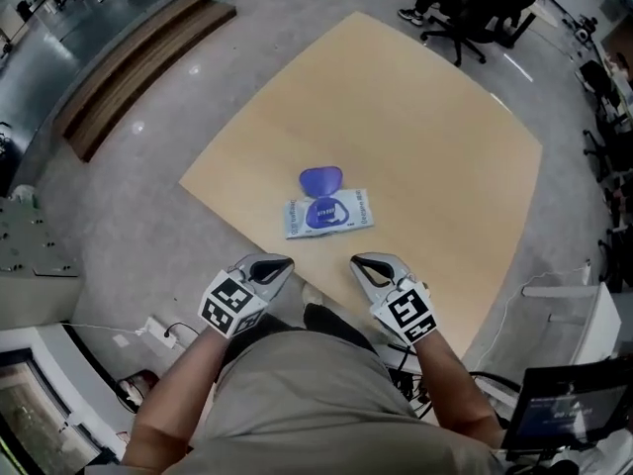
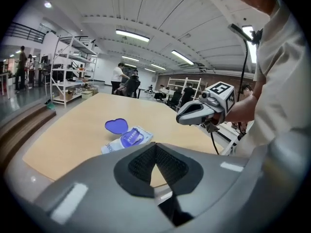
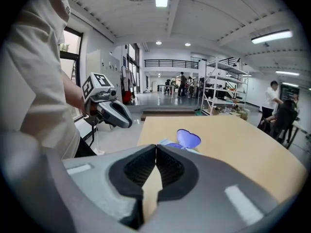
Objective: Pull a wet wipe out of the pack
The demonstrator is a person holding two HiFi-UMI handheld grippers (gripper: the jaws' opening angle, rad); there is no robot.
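Left claw (image 1: 281, 263) and right claw (image 1: 359, 262) hang pinched shut, empty, short of the wipe pack (image 1: 329, 214), whose lid (image 1: 320, 179) is flipped open for access on the worktop (image 1: 425, 137).

In the right gripper view my right gripper (image 3: 156, 148) covers most of the wet wipe pack (image 3: 164, 142), which sits at one o'clock from the closed jaw tips. Only a pale corner and the raised purple lid (image 3: 188, 139) show. The pack's print is too small to read in the head view and blurred in the left gripper view, and I cannot tell whether a wipe pokes from the opening. At six o'clock in the head view my shirt (image 1: 297, 394) hides the floor below me.
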